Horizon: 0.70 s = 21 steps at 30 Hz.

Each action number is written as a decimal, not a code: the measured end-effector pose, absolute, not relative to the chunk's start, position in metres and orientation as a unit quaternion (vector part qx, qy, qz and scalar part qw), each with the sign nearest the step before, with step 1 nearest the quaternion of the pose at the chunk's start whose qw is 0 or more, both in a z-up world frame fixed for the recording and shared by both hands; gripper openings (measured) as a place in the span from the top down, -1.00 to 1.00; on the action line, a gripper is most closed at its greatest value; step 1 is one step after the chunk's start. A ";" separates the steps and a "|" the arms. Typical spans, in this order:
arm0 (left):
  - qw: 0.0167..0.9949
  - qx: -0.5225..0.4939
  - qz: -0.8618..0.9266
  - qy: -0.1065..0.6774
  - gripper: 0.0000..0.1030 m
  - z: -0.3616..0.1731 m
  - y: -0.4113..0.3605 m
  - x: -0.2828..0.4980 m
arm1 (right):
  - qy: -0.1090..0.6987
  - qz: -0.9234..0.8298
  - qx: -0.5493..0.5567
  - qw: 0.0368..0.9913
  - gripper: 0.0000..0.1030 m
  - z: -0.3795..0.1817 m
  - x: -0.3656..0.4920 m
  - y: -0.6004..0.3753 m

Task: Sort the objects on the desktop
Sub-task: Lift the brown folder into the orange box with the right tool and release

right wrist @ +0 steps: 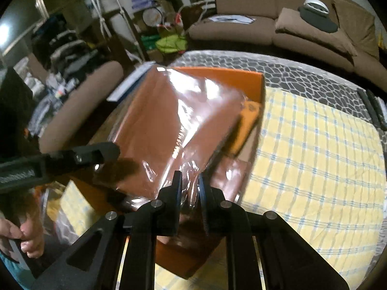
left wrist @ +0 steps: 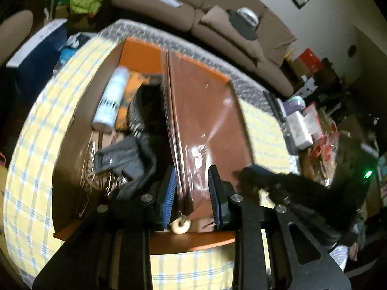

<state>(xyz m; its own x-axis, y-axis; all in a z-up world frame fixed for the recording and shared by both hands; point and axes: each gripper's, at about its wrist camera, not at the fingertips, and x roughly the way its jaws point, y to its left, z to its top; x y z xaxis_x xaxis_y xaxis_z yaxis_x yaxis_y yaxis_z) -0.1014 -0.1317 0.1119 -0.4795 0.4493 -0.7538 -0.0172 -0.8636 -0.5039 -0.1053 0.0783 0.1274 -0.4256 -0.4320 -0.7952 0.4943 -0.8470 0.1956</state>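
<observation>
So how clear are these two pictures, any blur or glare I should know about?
Left wrist view: dim, the white bottle smeared by motion blur, glare streaks on the plastic-wrapped brown package, fisheye bending the checked cloth. Right wrist view: strong white glare across the package's wrap, soft blur, dark vignetted corners.

A plastic-wrapped brown packet [left wrist: 205, 120] covers the right half of the orange box [left wrist: 142, 53], while a white bottle [left wrist: 111, 99] and dark clutter [left wrist: 135, 154] crowd the left.
</observation>
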 end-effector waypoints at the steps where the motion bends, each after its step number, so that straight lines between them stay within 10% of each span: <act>1: 0.140 -0.494 0.830 -0.216 0.54 0.107 -0.132 -0.100 | 0.036 -0.843 0.463 0.271 0.74 0.126 -0.105 0.080; 16: 0.157 -0.522 0.813 -0.202 0.51 0.100 -0.134 -0.090 | 0.029 -0.826 0.503 0.253 0.71 0.113 -0.085 0.090; 21: 0.129 -0.499 0.838 -0.178 -0.20 0.114 -0.142 -0.080 | -0.001 -0.834 0.493 0.247 0.65 0.120 -0.069 0.102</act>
<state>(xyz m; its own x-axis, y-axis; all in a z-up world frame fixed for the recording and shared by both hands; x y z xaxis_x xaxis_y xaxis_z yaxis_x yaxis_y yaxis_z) -0.0799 -0.1420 0.1140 -0.4677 0.3945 -0.7910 -0.0392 -0.9033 -0.4273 -0.0694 0.1017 0.1203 -0.3907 -0.4137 -0.8223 0.4112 -0.8777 0.2462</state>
